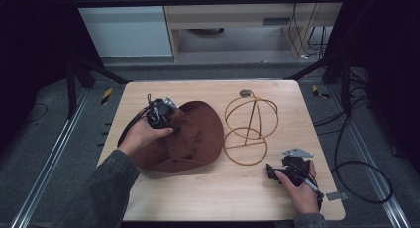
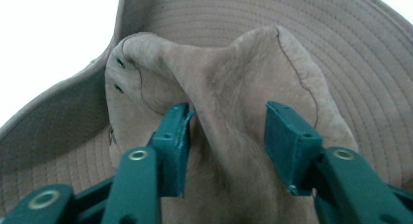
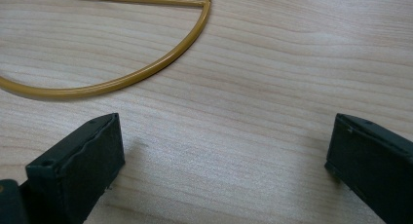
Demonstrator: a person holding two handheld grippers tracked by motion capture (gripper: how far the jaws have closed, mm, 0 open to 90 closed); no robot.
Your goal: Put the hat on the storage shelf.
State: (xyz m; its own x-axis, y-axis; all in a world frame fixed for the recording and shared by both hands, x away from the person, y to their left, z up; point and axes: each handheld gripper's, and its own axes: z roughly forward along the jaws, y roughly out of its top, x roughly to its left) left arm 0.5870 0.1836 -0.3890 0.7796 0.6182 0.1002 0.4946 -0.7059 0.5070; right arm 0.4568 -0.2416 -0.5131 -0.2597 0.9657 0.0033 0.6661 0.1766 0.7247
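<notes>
Brown suede between the fingers of the left gripper (image 2: 226,136): in the left gripper view the two green-black fingers (image 2: 174,141) straddle a raised fold of the hat's crown, about half open. The left-hand one touches the fold's flank; the right-hand one sits against or just beside the other flank, and I cannot tell whether it presses. Call it a loose bracket on the crown, not a firm pinch.

From the high view, the left gripper (image 1: 161,114) sits on top of the hat (image 1: 198,136), with the person's left hand (image 1: 141,136) wrapped round it. That hat lies on the left half of the wooden counter (image 1: 218,193), wide brim spread flat, crown dented and creased. Up close, the brim shows rings of stitching and the crown carries two small metal eyelets (image 2: 120,76) on its side.

Just beside the hat, to its right, stands a gold wire stand (image 1: 250,131), a ring base with hoops above.

Over to the right gripper (image 1: 280,171), resting low near the counter's front right corner: its fingers (image 3: 78,168) are spread wide, released, holding nothing, bare wood between them and the stand's ring just ahead.
</notes>
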